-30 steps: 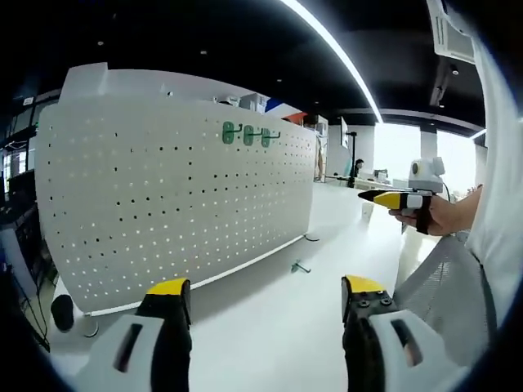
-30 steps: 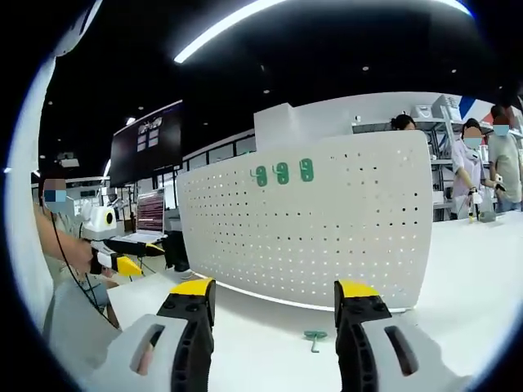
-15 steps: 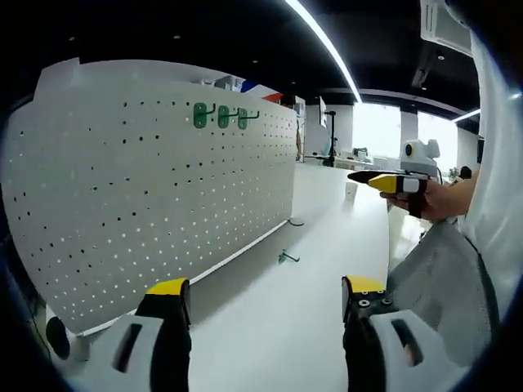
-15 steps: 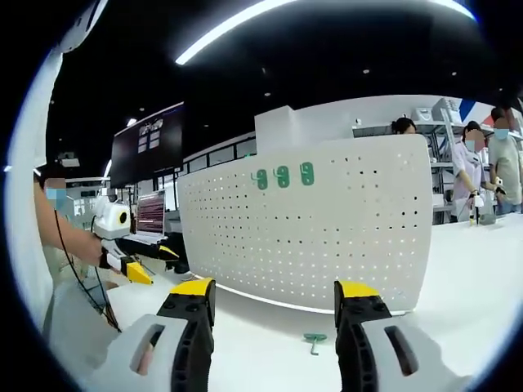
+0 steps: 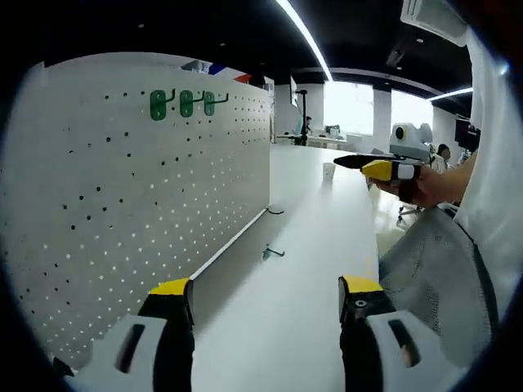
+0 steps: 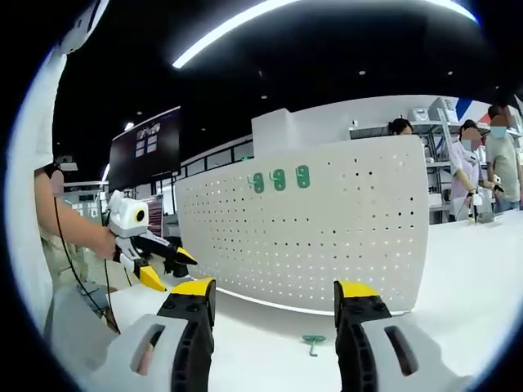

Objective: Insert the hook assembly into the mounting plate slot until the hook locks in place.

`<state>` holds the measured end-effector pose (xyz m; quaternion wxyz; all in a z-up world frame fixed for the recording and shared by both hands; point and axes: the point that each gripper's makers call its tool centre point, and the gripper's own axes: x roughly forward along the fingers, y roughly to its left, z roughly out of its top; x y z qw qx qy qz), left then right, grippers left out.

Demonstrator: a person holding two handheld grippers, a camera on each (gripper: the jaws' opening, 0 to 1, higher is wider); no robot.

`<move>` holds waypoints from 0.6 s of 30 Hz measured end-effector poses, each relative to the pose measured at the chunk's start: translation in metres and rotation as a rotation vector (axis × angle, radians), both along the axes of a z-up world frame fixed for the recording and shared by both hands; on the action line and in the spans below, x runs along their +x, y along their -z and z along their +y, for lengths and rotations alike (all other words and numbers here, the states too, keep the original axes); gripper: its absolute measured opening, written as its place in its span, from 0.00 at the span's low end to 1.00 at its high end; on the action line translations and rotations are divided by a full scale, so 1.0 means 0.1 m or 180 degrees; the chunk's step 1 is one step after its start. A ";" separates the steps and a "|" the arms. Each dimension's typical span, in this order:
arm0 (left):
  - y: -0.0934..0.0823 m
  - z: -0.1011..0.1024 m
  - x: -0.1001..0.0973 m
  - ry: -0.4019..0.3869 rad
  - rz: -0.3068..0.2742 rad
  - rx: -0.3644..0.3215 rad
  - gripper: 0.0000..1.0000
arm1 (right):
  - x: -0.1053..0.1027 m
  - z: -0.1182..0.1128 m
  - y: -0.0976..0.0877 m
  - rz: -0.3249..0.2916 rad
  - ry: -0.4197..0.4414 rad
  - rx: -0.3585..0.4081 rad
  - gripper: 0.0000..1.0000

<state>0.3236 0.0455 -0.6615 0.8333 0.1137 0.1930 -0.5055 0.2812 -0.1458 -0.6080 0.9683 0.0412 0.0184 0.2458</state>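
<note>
A white pegboard (image 5: 122,204) stands upright on the white table (image 5: 310,245), with three green hooks (image 5: 186,104) hung near its top edge. One loose green hook (image 5: 272,252) lies on the table just in front of the board's base. My left gripper (image 5: 266,287) is open and empty, some way short of that hook. A hand holds my right gripper (image 5: 351,163) in the air at the right. In the right gripper view the pegboard (image 6: 327,237) faces me, the loose hook (image 6: 312,342) lies between my open right gripper (image 6: 274,290) jaws, and the left gripper (image 6: 170,269) hovers open at the left.
A small white cup (image 5: 328,171) stands further down the table. The board's foot (image 5: 274,211) juts out at its far end. Several people (image 6: 474,171) stand behind the board at the right. A dark screen (image 6: 151,151) hangs at the back left.
The left gripper view has swung to look along the pegboard. Seen from the right gripper view, the left gripper has risen and come in toward the board. The loose hook has not moved.
</note>
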 end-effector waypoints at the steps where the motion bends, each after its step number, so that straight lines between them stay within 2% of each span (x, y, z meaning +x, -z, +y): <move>1: 0.00 -0.03 0.01 0.0034 -0.0001 0.0027 0.74 | 0.00 0.00 -0.01 -0.0009 0.0002 0.0005 0.57; 12: 0.15 -0.24 0.13 0.0335 0.0141 0.0339 0.74 | -0.01 0.03 -0.04 -0.0095 0.0020 -0.0150 0.57; 18: 0.27 -0.39 0.19 0.0513 0.0218 0.0573 0.74 | 0.00 -0.04 -0.04 -0.0094 0.0091 -0.0106 0.57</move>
